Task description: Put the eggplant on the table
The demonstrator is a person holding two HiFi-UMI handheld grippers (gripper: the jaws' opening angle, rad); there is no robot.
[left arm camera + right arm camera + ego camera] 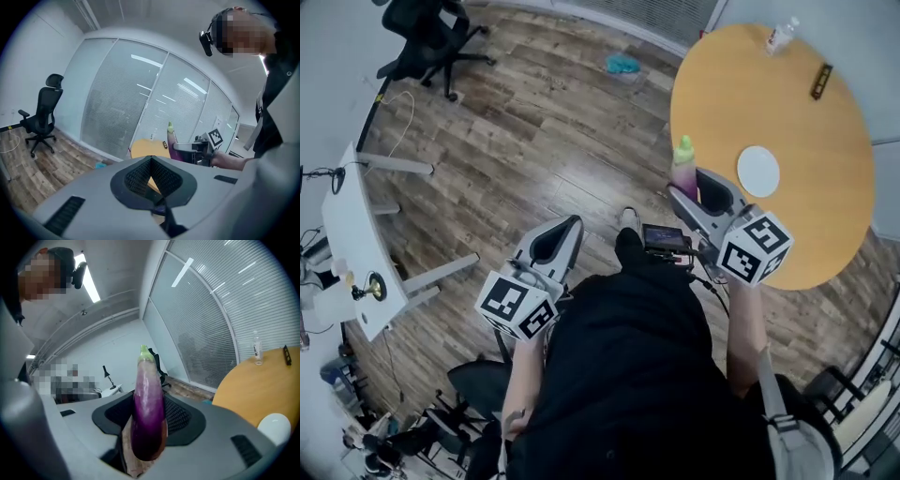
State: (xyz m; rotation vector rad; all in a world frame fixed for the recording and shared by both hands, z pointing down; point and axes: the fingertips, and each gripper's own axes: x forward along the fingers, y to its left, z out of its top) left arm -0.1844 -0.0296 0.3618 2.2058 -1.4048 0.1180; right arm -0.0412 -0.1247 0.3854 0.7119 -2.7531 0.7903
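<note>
- The right tool is pinching the eggplant. In the right gripper view the jaws stand wide around its thick lower end, pads pressed to its sides.
- The eggplant is in the air, not on any surface. Its long axis stands nearly upright, with the green stalk end on top and the rounded purple end down between the jaws.
- In the head view the eggplant sits right of centre, at the left edge of the round orange tabletop. I cannot tell whether it hangs over the wood floor or already just over the rim.
- The relation that matters is that the tabletop spreads to the right and upper right of the held eggplant. Bare orange surface lies between it and the white disc.
- A bottle and a small dark object sit well apart at the top of the frame, out of the way.
- The left tool is low and left of centre in the head view, over the floor and well away from the tabletop. In the left gripper view its jaws are drawn together with nothing between them.
- The right hand is plainly the nearer one and already has the load, so I judge this step to be the carry towards the set-down.
- An upright eggplant let go on its rounded end would likely topple and roll. Laying its long axis flat on the open patch left of the disc seems the safer finish.
</note>
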